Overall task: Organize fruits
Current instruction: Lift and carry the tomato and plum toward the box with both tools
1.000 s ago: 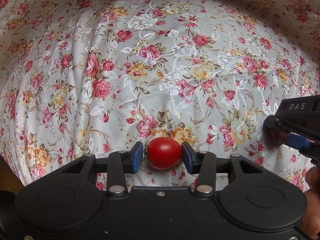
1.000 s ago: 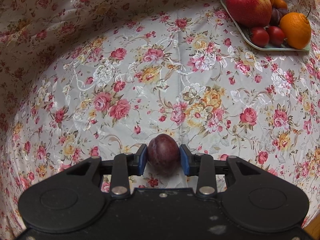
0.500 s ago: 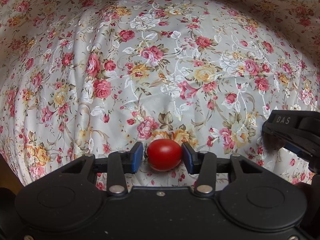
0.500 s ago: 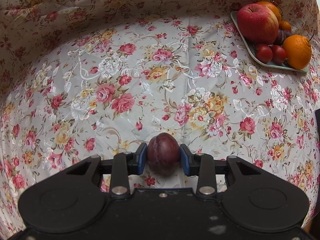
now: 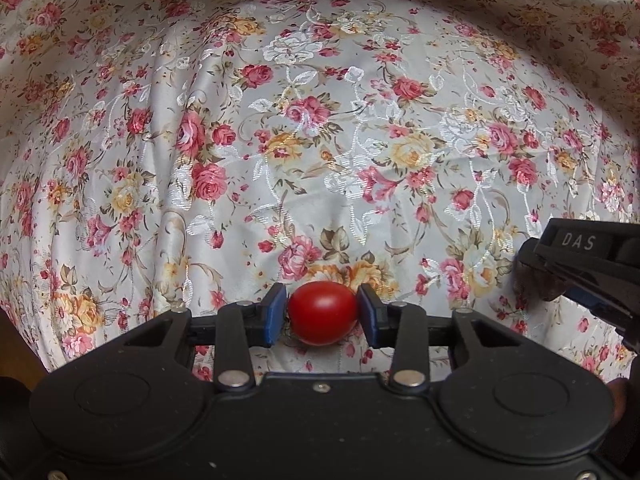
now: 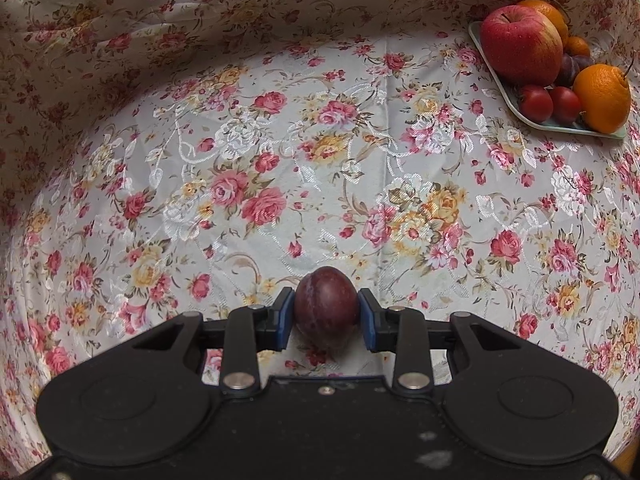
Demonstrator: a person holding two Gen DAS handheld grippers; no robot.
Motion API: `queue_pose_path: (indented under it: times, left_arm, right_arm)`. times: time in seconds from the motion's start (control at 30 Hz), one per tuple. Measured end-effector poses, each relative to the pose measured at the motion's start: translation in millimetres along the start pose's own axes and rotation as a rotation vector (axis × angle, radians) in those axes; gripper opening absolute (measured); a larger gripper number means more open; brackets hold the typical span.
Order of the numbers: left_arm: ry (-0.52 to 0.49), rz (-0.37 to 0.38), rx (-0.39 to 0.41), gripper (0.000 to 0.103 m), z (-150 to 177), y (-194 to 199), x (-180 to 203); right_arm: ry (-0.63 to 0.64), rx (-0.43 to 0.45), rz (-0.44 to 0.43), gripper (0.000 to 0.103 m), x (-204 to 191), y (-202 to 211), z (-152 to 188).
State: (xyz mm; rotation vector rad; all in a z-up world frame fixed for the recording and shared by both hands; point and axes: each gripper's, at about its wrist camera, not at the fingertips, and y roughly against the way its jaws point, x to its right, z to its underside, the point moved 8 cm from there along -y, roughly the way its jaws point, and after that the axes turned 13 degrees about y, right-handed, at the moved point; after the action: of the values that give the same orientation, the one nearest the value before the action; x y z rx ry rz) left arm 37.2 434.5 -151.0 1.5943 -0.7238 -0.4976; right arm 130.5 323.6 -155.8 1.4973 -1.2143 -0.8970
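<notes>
between the blue pads of the left tongs (image 5: pixel 322 313) sits a red tomato (image 5: pixel 322 313), pinched from both sides just over the floral cloth (image 5: pixel 320 140) on the bench. the right tongs (image 6: pixel 326 314) are closed the same way on a dark plum (image 6: pixel 326 307), also low over the cloth. in the left view the right tongs show at the right edge, near but apart from the left pair.

far right in the right view lies a pale tray (image 6: pixel 496 76) already loaded: a big apple (image 6: pixel 520 50), an orange (image 6: pixel 603 98) at its near end, another orange thing behind the apple, two small tomatoes (image 6: pixel 550 103) along the near rim, and some purple plums (image 6: pixel 572 66) in the middle. so much of the sorting looks done, and what is left, as i judge it, is to carry these two held fruits across and set them with their kind. no other loose fruit shows on the cloth in either view, though the fisheye may hide some.

the way to the tray is open cloth, only wrinkled. the snag is the tray itself: it is crowded, with little bare floor showing, and round fruit dropped on the pile could roll off the low rim.
</notes>
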Motion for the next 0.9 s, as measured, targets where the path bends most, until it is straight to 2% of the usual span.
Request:
queue_pose_path:
  times: [0.17, 0.37, 0.47, 0.57, 0.7, 0.9]
  left_arm:
    - [-0.002, -0.021, 0.056, 0.047, -9.3, 19.2, -5.3]
    - [0.001, 0.049, 0.106, 0.048, -22.6, 64.2, -4.4]
    - [-0.035, 0.068, 0.132, 0.048, -25.2, 83.1, -5.3]
    - [-0.019, 0.036, 0.186, 0.047, -32.2, 91.3, -8.0]
    - [0.007, 0.051, 0.161, 0.047, -39.5, 89.5, -7.2]
    - [0.021, 0.035, 0.144, 0.047, -38.1, 86.1, -1.6]
  right_arm:
    - [0.038, 0.027, -0.025, 0.035, -11.4, 13.2, 0.5]
    - [0.077, 0.047, -0.073, 0.035, -21.9, 29.5, 5.7]
    - [0.087, 0.042, -0.101, 0.035, -23.4, 35.1, 9.1]
    - [0.103, 0.046, -0.122, 0.035, -24.9, 41.9, 12.8]
    - [0.113, 0.055, -0.116, 0.035, -20.8, 47.1, 16.1]
    - [0.057, 0.034, -0.172, 0.035, -6.7, 52.3, 16.7]
